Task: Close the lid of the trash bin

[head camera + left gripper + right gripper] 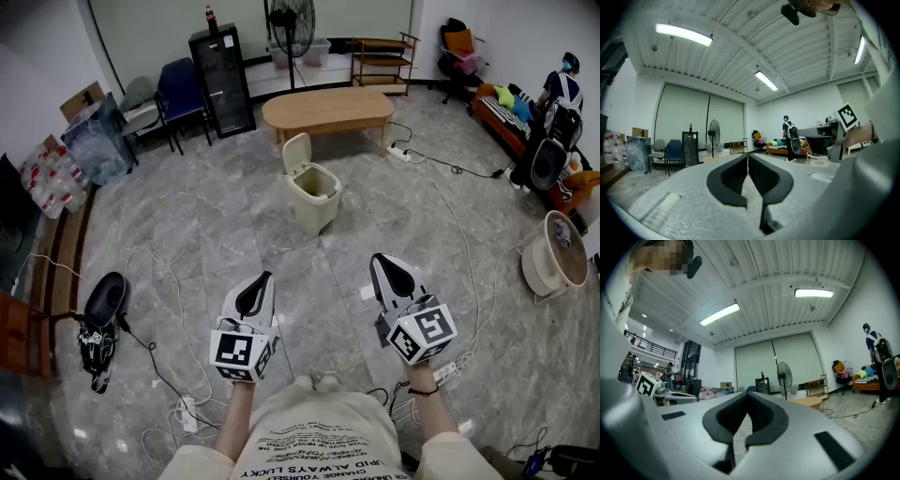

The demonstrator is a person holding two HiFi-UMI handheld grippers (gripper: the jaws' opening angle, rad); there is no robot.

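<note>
Beige trash bin (312,195), lid (296,153) raised, shows only from the head; left tongs (748,157), right tongs (747,397) closed empty.

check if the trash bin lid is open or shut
Open. In the head view the lid stands upright at the back of the trash bin, and the bin's inside is exposed.

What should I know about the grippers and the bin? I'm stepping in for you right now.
Left gripper: jaws shut, empty, held level, aimed toward the bin.
Right gripper: jaws shut, empty, held level.
Trash bin: on the floor ahead, in front of the wooden table, well beyond both grippers.
Lid: standing up, bin open.
Done: nothing on the lid yet.
Left: walk up, probably push the lid down with one gripper until it closes.
</note>
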